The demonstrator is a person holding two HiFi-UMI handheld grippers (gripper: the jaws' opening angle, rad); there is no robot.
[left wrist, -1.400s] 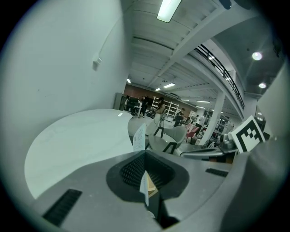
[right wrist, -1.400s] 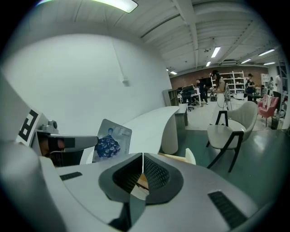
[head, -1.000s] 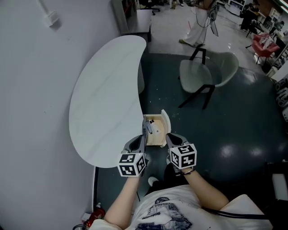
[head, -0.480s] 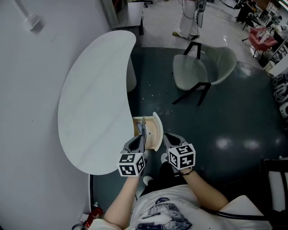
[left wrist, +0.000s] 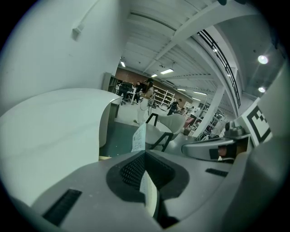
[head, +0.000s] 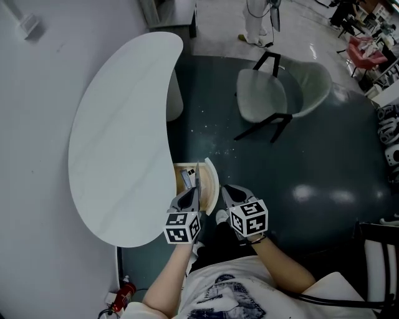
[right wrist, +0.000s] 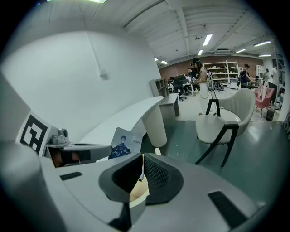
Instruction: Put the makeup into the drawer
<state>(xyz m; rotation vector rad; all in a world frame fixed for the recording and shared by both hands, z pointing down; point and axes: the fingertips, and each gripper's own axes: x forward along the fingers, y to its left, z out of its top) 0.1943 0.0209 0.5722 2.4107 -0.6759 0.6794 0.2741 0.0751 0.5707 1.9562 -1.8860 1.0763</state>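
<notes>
Floor [head: 324,156]: dark and glossy, extending ahead and to the right of both tongs.

Table [head: 118,137]: white, kidney-shaped, ahead and to the left of the left gripper [head: 194,190]. Its near edge lies just left of that gripper. Top bare.

Chair [head: 280,93]: pale shell on dark legs, well ahead of the right gripper [head: 225,189] and apart from everything else. A person [head: 259,19] stands beyond it, far off.

Drawer [head: 184,168]: pulled out from the table edge, directly ahead of both tongs. The wooden inside shows. Its white curved drawer front [head: 212,180] stands between the two grippers' tips.

Left gripper [left wrist: 144,156]: jaws drawn together on the makeup [left wrist: 139,138], a thin flat card pack. The pack stands on edge, clamped by its lower part, with the upper part rising clear ahead of the jaws. From the head view the makeup [head: 197,177] sits over the open drawer, just left of the drawer front. Whether it touches the drawer floor cannot be told.

Right gripper [right wrist: 141,165]: jaws narrow, with the white rim of the drawer front [right wrist: 135,195] seated between them and wood visible just behind. It lies just right of the left gripper [right wrist: 77,152], and the two are close but not touching. From this side the makeup [right wrist: 121,146] shows a printed face with a dark picture, to the left of the right jaws.
</notes>
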